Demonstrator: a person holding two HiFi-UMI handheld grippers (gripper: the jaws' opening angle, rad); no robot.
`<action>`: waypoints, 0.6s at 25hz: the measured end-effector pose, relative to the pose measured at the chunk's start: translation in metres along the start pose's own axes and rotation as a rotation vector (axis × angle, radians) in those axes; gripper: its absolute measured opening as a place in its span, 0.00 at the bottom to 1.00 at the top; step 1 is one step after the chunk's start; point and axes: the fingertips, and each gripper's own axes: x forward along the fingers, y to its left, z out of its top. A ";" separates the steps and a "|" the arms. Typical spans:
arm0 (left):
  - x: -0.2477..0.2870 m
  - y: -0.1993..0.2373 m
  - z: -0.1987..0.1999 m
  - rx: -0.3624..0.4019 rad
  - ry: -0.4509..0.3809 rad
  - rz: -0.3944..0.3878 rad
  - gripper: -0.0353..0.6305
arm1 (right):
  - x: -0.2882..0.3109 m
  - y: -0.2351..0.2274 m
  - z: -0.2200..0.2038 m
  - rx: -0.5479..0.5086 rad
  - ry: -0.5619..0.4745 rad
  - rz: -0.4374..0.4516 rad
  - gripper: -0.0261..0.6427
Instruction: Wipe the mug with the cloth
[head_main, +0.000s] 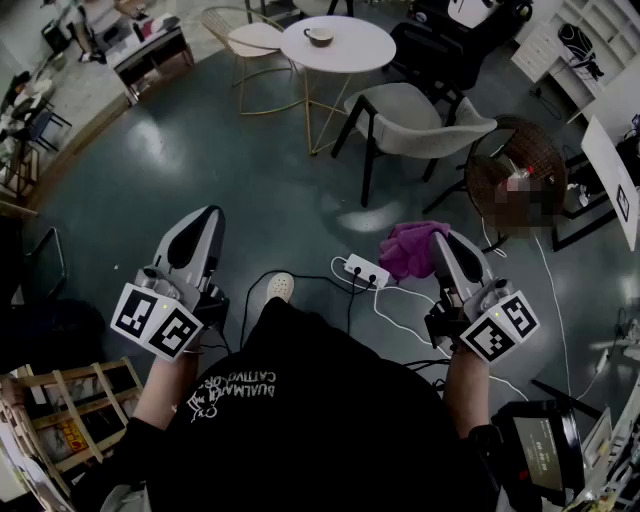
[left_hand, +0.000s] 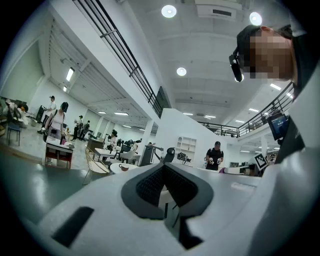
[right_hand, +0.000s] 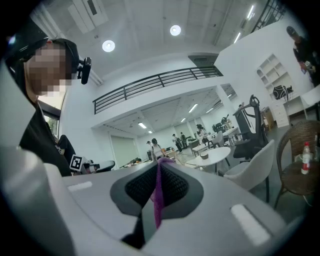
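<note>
The mug (head_main: 319, 36) sits on top of the round white counter (head_main: 355, 50), a little left of its centre as I look down on it. It is well apart from me and both my tools are on the near side of that counter, out over the bare floor. So the move ahead turns on closing that gap: the mug lies straight ahead of me, roughly between the lines that my two tools point along.

My right tool (head_main: 445, 248) is clenched on the purple cloth (head_main: 410, 248). A thin fold of it runs down between the pads in the right gripper view, and the rest bunches out past the tips toward the counter. My left tool (head_main: 207, 222) is clenched too, with nothing in it (the pads meet, and I see only the room beyond them).

Judged from the counter, neither tool looks clearly nearer, since each stands about as far back from it, one to either side of me. The grey chair (head_main: 420, 120) is drawn up just beside the counter on its near right side. It sits between my cloth-bearing tool and the mug, so I expect the clearer way in is from the counter's near left. A white power strip (head_main: 365, 270) and its cables lie on the floor between me and the counter, and I mean to step round them.

I cannot tell which way the mug's handle points; it is too small from here. My plan is for the empty left tool to steady the mug while the right one wipes it.
</note>
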 end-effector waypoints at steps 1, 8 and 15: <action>-0.001 -0.001 -0.001 0.001 0.001 0.001 0.05 | 0.000 0.000 0.001 -0.003 0.000 0.002 0.07; -0.011 -0.001 0.000 0.003 0.001 0.020 0.05 | -0.003 0.003 0.000 -0.005 0.004 0.010 0.07; 0.000 0.018 -0.011 -0.048 0.019 0.036 0.05 | 0.008 -0.005 -0.001 0.013 0.024 0.012 0.07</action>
